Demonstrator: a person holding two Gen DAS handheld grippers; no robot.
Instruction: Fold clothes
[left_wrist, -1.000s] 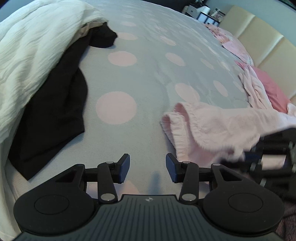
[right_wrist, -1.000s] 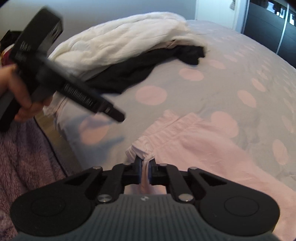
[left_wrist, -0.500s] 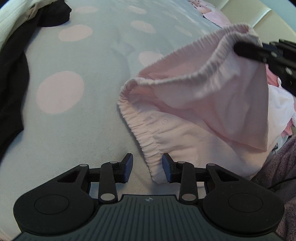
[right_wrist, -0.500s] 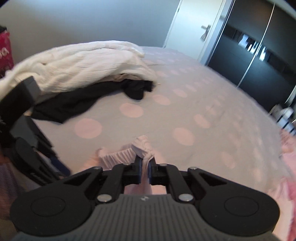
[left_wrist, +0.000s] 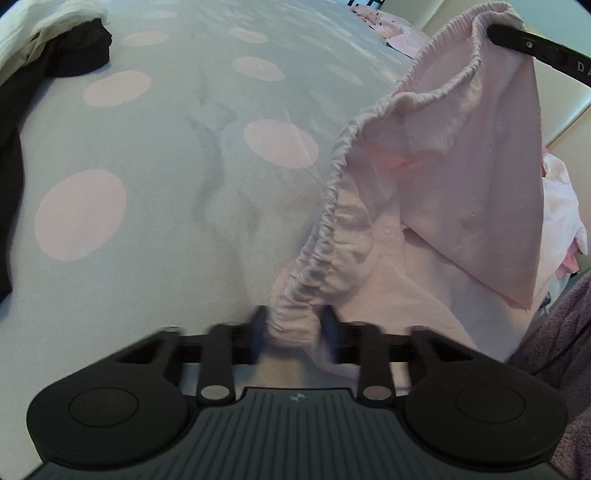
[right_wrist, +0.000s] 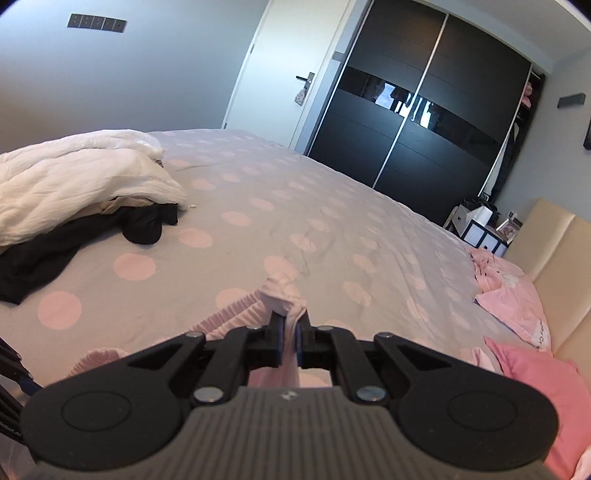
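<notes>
A pale pink garment (left_wrist: 461, 192) with a gathered elastic waistband hangs over the grey spotted bed. My right gripper (right_wrist: 290, 341) is shut on one end of the waistband (right_wrist: 282, 295) and holds it up high; it shows as a black bar in the left wrist view (left_wrist: 532, 46). My left gripper (left_wrist: 295, 336) is low at the bed's near edge, its blurred fingers (left_wrist: 258, 325) on either side of the waistband's lower end, with a gap still between them.
A white crumpled cloth (right_wrist: 74, 184) and a black garment (right_wrist: 92, 236) lie at the bed's left. Pink pillows (right_wrist: 517, 295) and a cream headboard (right_wrist: 561, 251) are at the right. A dark wardrobe (right_wrist: 424, 129) and a door stand beyond the bed.
My right gripper has lifted the waistband higher. My left gripper has moved right and forward so the waistband's lower end now sits between its fingers, which have narrowed.
</notes>
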